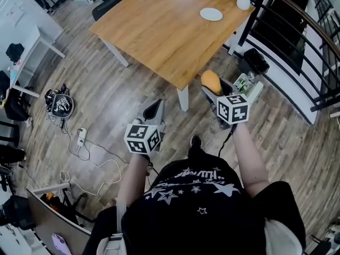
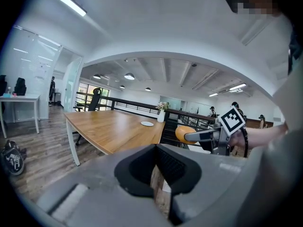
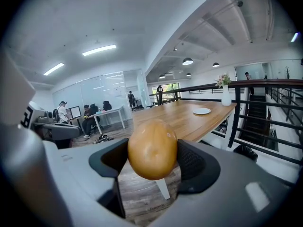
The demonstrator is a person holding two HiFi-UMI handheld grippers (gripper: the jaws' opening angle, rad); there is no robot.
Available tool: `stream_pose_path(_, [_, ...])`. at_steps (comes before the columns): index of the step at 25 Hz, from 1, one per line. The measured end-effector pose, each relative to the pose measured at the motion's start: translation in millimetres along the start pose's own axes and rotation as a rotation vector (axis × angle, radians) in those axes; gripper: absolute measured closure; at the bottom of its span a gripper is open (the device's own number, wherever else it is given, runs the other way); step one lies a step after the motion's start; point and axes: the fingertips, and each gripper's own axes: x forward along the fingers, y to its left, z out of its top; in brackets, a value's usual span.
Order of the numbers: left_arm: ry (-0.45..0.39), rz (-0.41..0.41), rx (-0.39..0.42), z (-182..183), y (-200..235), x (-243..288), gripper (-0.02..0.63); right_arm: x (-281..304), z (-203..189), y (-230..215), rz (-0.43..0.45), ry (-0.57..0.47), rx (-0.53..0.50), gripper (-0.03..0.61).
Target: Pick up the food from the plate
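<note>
Food (image 3: 152, 149): clamped between the two pads of the right gripper (image 3: 152, 161), off the plate (image 1: 211, 14) and well apart from it, up in the air over the wooden floor (image 1: 106, 97), just beyond the near corner of the table (image 1: 159, 36)
Right jaws: standing wide but grasping the food, one pad pressed on each side of it
Reason for this hold: pads placed at the widest part of the body, probably to prevent slipping of a round and smooth thing; long axis roughly upright, upper and lower ends free of the pads
Look of the food: egg-shaped, smooth skin, orange-yellow turning a little browner toward the lower end, small glossy spots from the ceiling lamps; no cut, no dent visible; exact kind not possible to tell, maybe a fruit or a bread roll
Left gripper (image 2: 156, 169): jaws pressed together with nothing between them, held low beside the right one; probably kept aside as not needed for one small thing
Plate: white, round, bare, on the far part of the table near a white vase (image 1: 243, 1) with flowers
Task stage, as a judgement: pick-up apparently done, nothing more to lift from the plate
</note>
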Motion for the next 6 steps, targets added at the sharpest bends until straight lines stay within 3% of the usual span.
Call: stream_pose_path(6, [0.003,-0.004,0.011,-20.9,-18.8,-40.5,0.612,-35.1,-16.1,24.0,-0.012,-0.02,0.004,0.255])
